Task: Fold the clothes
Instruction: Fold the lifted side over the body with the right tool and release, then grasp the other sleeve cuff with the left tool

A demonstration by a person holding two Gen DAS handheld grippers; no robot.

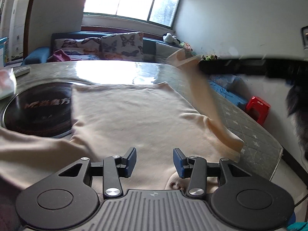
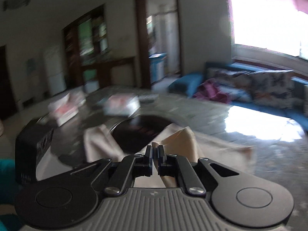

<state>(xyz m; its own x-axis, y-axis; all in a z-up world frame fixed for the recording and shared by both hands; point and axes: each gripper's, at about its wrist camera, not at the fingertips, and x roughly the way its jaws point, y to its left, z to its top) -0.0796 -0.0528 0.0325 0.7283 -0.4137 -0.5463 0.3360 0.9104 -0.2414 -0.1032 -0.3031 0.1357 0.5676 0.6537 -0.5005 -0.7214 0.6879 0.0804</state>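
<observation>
A cream garment (image 1: pixel 134 115) lies spread flat on the grey table (image 1: pixel 250 127). My left gripper (image 1: pixel 155 154) hovers over its near part, open, with nothing between the blue pads. One strip of the garment (image 1: pixel 204 96) is lifted off the right side, up to the blurred dark right gripper (image 1: pixel 204 67). In the right wrist view my right gripper (image 2: pixel 155 148) is shut on a fold of the cream garment (image 2: pixel 182 140), which hangs below the jaws. That view is motion-blurred.
A black round hob plate (image 1: pixel 38 111) is set into the table left of the garment. Packets (image 2: pixel 121 104) and a black box (image 2: pixel 32 150) sit on the table. A sofa with butterfly cushions (image 1: pixel 119 44) stands behind; a red stool (image 1: pixel 258 109) is on the floor right.
</observation>
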